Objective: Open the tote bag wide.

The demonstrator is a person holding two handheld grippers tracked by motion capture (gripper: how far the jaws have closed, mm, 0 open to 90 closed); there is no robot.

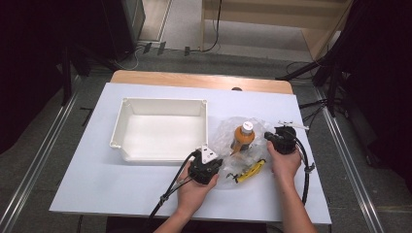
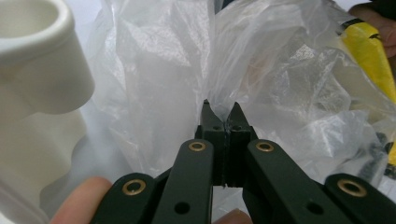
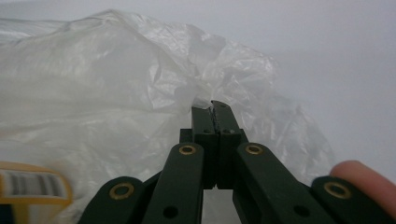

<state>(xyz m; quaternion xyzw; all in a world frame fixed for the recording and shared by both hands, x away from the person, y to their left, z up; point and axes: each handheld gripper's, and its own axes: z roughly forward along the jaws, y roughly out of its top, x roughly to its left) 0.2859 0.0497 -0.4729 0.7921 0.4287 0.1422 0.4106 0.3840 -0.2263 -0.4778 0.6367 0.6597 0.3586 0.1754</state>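
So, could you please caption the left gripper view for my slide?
Left claw shut on the clear plastic bag, beside the white bin.

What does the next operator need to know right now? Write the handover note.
Left tongs: shut on the clear plastic bag, at its side nearest the white bin.
Right tongs: shut on the bag's far edge.
Inside the bag: an orange bottle with a white cap; a yellow item sits at its near edge.
Done: both sides of the bag pinched.
Left: probably open the bag and get the contents out; the bin holds nothing yet.
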